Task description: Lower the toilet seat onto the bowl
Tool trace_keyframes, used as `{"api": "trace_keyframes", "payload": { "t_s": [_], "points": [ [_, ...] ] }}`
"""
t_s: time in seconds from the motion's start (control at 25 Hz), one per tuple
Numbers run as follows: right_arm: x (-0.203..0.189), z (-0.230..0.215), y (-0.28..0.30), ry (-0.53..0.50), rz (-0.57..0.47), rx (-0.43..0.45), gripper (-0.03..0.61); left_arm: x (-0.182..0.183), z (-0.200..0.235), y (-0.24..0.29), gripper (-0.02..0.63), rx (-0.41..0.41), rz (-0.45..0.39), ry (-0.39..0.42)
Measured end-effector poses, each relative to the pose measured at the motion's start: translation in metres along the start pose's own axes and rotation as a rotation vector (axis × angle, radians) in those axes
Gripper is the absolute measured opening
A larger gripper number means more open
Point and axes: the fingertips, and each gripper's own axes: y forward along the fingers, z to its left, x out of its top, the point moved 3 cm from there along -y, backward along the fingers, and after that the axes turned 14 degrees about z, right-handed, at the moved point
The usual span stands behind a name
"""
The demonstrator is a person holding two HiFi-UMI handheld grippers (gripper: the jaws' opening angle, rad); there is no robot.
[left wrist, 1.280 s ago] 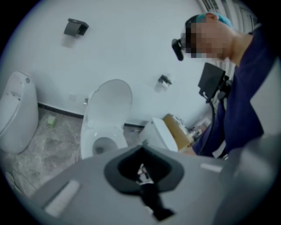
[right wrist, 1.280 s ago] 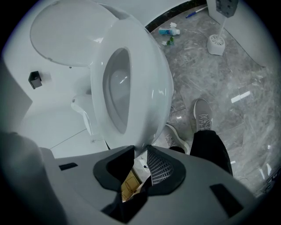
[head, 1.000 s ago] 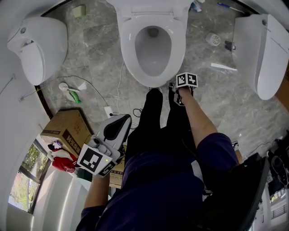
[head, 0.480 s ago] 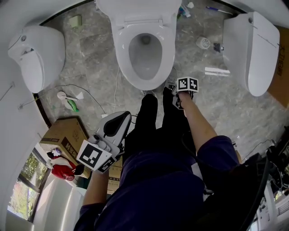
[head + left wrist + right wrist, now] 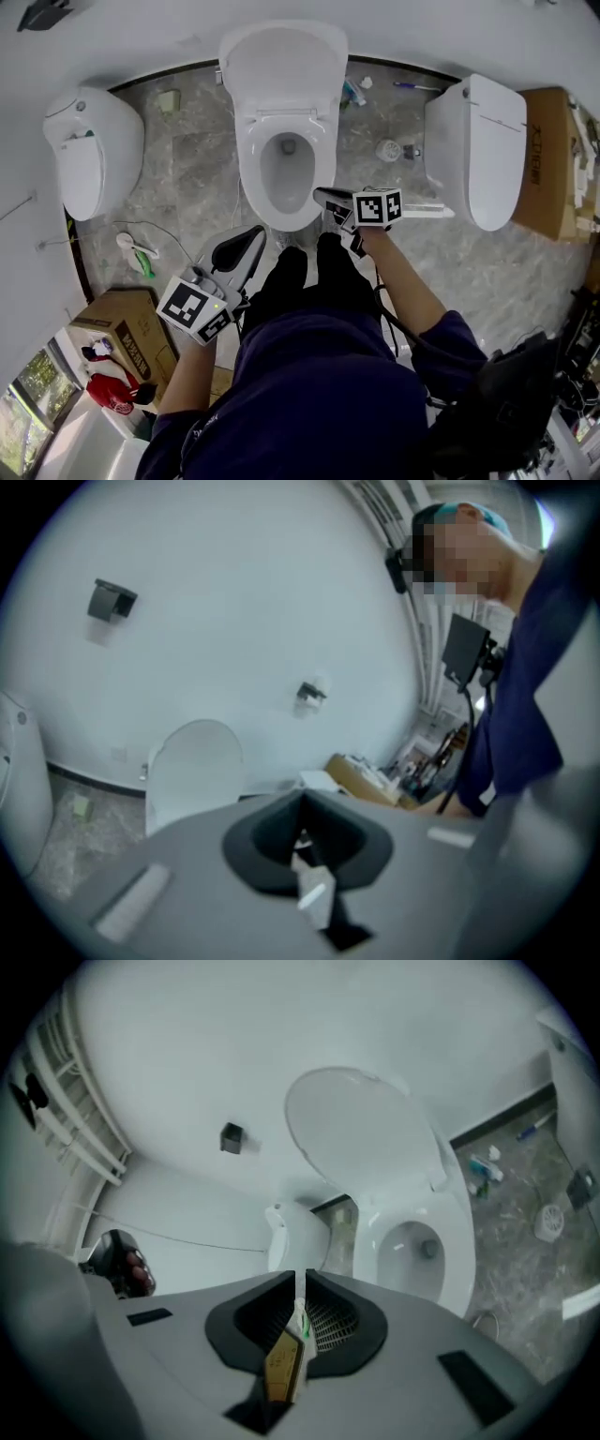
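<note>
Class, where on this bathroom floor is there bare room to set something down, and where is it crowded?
Bare floor lies between the left toilet and the middle toilet, and past the front of the right toilet. Crowded: the gap between middle and right toilets, with a round white object and a tube; and lower left, by the cardboard box.

L toilet (image 5: pixel 94 150), R toilet (image 5: pixel 473 150) flank — room over bowl (image 5: pixel 249 173).

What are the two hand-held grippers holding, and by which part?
Nothing. The left hand-held gripper and right hand-held gripper both have jaws together and empty; the right's have just been closing.
</note>
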Motion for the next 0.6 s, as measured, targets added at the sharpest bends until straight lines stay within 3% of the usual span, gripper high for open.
{"api": "trace_keyframes", "payload": {
  "t_s": [0.28,0.6],
  "points": [
    [0.051,0.131,-0.074,-0.295,-0.125,0.032,0.028,0.051,-0.02,-0.018,0.005,0.009,-0.118,0.095],
    [0.075,0.253,-0.136,-0.644,-0.245,-0.016,0.021,0.099,-0.036,-0.029,0.005,0.014,-0.224,0.186]
  ]
}}
